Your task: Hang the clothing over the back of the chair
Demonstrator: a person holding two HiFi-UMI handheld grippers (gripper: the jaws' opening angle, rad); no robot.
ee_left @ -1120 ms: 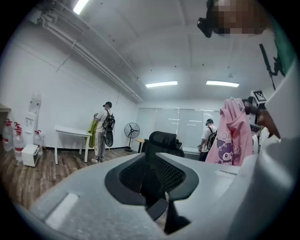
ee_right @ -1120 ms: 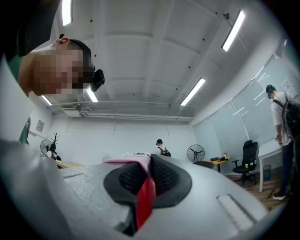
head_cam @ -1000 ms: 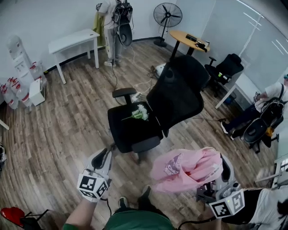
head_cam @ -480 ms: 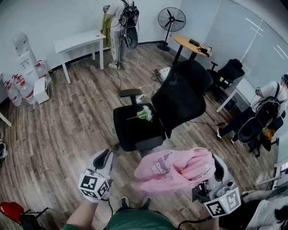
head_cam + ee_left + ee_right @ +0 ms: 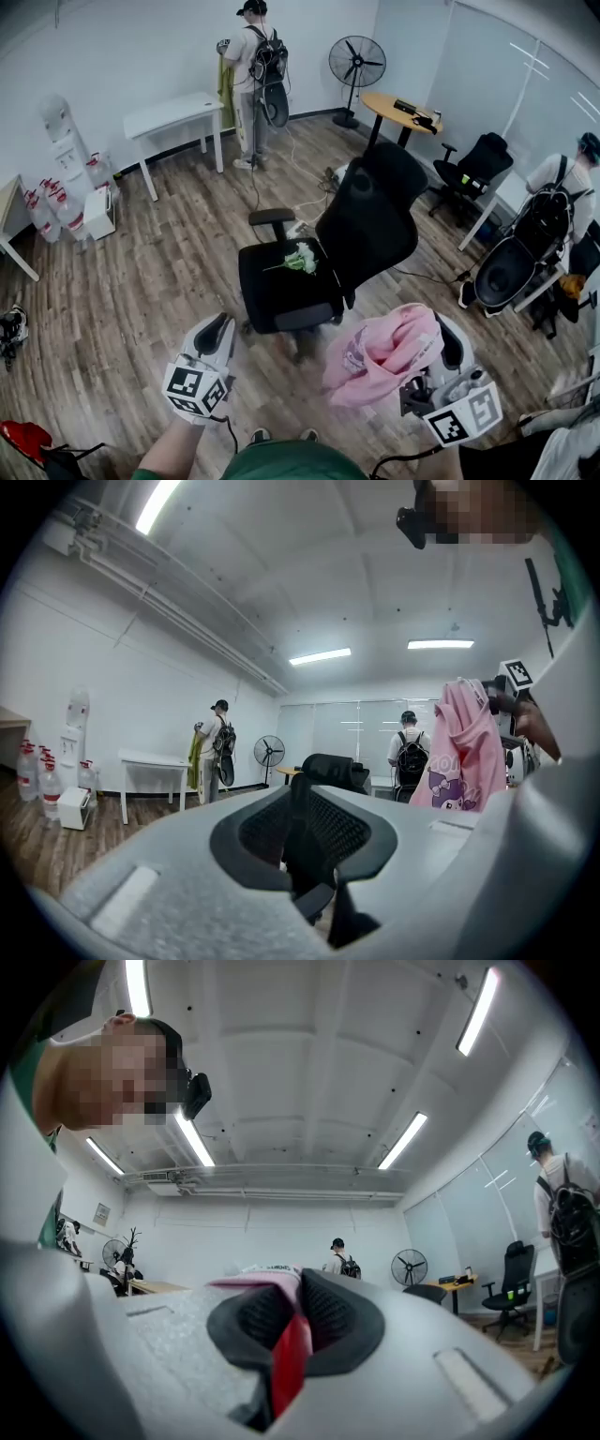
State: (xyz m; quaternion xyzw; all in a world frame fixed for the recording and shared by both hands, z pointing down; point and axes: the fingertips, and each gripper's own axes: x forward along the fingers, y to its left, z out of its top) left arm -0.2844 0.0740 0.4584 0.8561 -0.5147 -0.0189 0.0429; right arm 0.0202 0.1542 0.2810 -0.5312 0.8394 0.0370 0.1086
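Room: An office with a plank floor is spreading around the black office chair [image 5: 281,291]. Its backrest [image 5: 370,220] is standing bare, and a white flower sprig [image 5: 298,258] is lying at the seat's rear edge, just beside the backrest.

Head view: The pink garment [image 5: 384,352], spread wide a second ago, is now hanging in a tighter bunch from the right gripper [image 5: 441,361]. It is still well apart from the backrest. The left gripper [image 5: 216,328] is staying at the lower left.

Left gripper view: The jaws are sitting clenched on nothing. Beyond them the chair's headrest [image 5: 328,766] is showing, with the pink garment dangling at the right.

Right gripper view: Under ceiling light strips [image 5: 403,1138], the jaws are grasping the pink garment, with cloth pinched between the pads.

Meaning: The carry is probably still running. The garment is gathered and lifted, but the draping is not yet begun.
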